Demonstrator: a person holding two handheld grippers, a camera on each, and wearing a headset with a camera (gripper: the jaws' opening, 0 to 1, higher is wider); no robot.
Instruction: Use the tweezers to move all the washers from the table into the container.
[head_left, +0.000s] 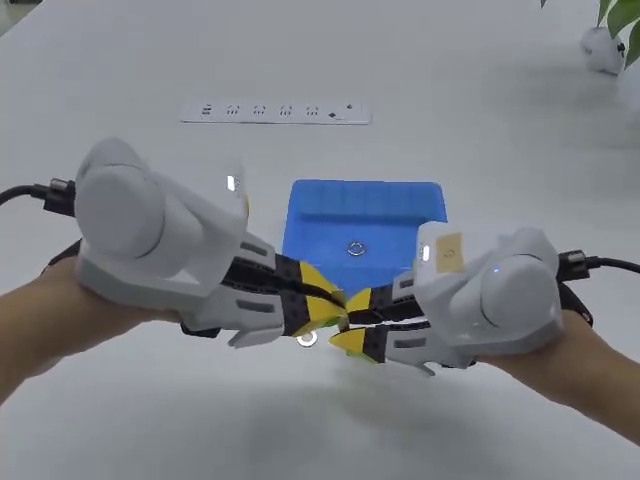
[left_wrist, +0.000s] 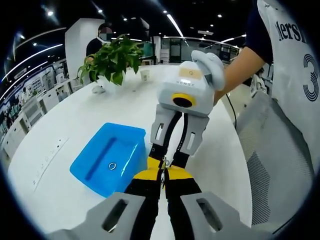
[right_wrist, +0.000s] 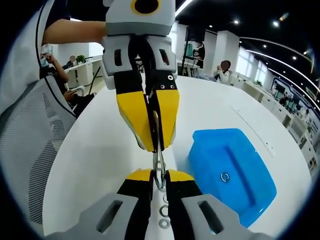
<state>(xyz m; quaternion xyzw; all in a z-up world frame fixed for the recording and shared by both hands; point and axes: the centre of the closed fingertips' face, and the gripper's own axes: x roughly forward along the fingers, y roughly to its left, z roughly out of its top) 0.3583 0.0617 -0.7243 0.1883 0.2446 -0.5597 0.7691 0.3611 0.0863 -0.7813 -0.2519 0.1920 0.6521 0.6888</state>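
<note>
We count one washer (head_left: 356, 249) in blue container (head_left: 318, 205). Three washers (right_wrist: 164, 211) on table (head_left: 480, 120), under jaws, near container. Left gripper (head_left: 322, 305) and right gripper (head_left: 352, 325) tip to tip, both clamped tight on tweezers (right_wrist: 159, 165). No washer in tweezers. We judge job barely begun.

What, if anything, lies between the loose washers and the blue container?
Nothing lies on the table between the washers and the container; only the left hand-held gripper and right hand-held gripper, both on the tweezers, hang above that stretch.
</note>
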